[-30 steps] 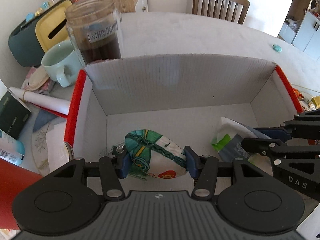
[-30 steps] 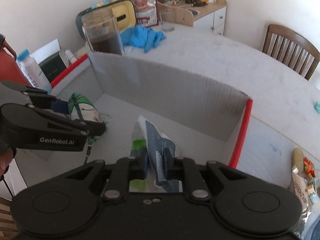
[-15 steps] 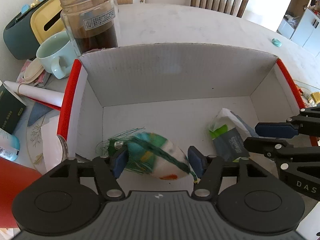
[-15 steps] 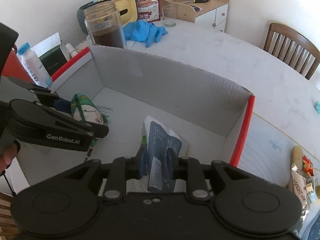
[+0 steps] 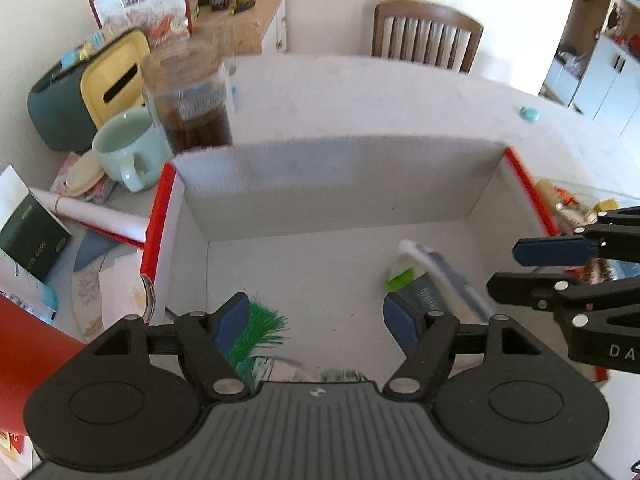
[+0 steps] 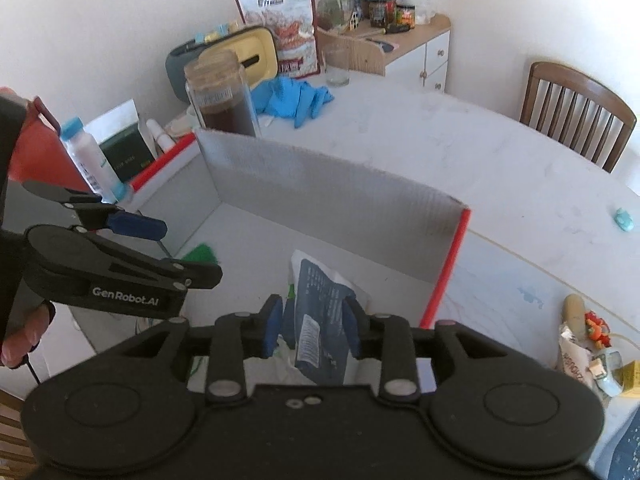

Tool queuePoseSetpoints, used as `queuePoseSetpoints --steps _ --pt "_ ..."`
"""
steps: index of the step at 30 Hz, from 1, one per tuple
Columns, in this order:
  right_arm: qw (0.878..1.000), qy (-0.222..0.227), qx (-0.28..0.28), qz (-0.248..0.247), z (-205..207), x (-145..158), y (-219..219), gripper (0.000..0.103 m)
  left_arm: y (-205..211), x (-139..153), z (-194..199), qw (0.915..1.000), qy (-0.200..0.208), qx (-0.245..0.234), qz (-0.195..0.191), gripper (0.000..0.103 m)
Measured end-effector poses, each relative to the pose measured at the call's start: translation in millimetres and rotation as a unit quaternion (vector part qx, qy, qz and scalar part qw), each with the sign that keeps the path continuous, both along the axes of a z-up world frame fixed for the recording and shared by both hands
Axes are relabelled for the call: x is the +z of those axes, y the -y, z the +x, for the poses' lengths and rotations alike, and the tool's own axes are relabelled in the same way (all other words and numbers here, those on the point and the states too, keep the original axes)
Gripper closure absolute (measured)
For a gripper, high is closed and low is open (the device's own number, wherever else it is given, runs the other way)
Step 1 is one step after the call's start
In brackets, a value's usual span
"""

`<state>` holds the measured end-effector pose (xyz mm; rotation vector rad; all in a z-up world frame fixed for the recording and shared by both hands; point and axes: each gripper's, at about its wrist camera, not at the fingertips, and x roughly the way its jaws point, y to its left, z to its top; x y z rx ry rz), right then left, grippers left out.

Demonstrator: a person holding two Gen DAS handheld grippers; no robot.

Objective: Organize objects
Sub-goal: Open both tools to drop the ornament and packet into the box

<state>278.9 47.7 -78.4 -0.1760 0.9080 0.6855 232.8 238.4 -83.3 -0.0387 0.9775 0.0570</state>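
Observation:
A white cardboard box (image 5: 340,176) with red edges stands on the table. My left gripper (image 5: 316,326) hangs over its near left part, jaws opening, nothing between the pads. Below it lies a patterned pouch (image 5: 280,368), mostly hidden, its green tassel (image 5: 260,332) sticking out. A blue-and-white tissue pack (image 5: 432,276) lies in the box's right part. In the right wrist view my right gripper (image 6: 313,328) is over the box (image 6: 320,184), jaws opening. The tissue pack (image 6: 320,308) sits loose between its pads. The left gripper (image 6: 180,248) shows at the left, above the tassel (image 6: 198,254).
Behind the box stand a glass jar (image 5: 192,108) with dark contents, a mint mug (image 5: 128,148) and a yellow-lidded tissue holder (image 5: 100,84). Blue gloves (image 6: 292,96) and a bottle (image 6: 88,156) lie near. Snack packets (image 6: 592,344) are on the right, a chair (image 5: 424,36) beyond the table.
Both grippers rose and opened. The pouch slipped out of the left jaws onto the box floor. The right jaws let go of the tissue pack.

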Motion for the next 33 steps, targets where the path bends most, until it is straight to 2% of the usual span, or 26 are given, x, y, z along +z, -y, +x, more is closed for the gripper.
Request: queuePoseSetpoints --steps 9,12,14,19,33 --pt "0.999 0.021 0.000 0.031 -19 27 27 0.063 24 32 -21 0.9988 0.049 -0.003 0.000 0.029" --pt "0.999 0.031 -0.002 0.039 -27 35 37 0.056 35 41 -29 0.9978 0.066 -0.009 0.001 0.024" --pt "0.998 0.035 -0.005 0.046 -32 40 44 0.050 41 47 -34 0.9971 0.075 -0.011 0.000 0.023" --pt "0.997 0.045 -0.008 0.058 -42 51 63 0.045 59 60 -45 0.9955 0.093 -0.016 -0.007 0.022" --pt "0.993 0.071 -0.033 0.089 -70 75 141 0.012 114 78 -60 0.9916 0.123 -0.035 -0.021 0.019"
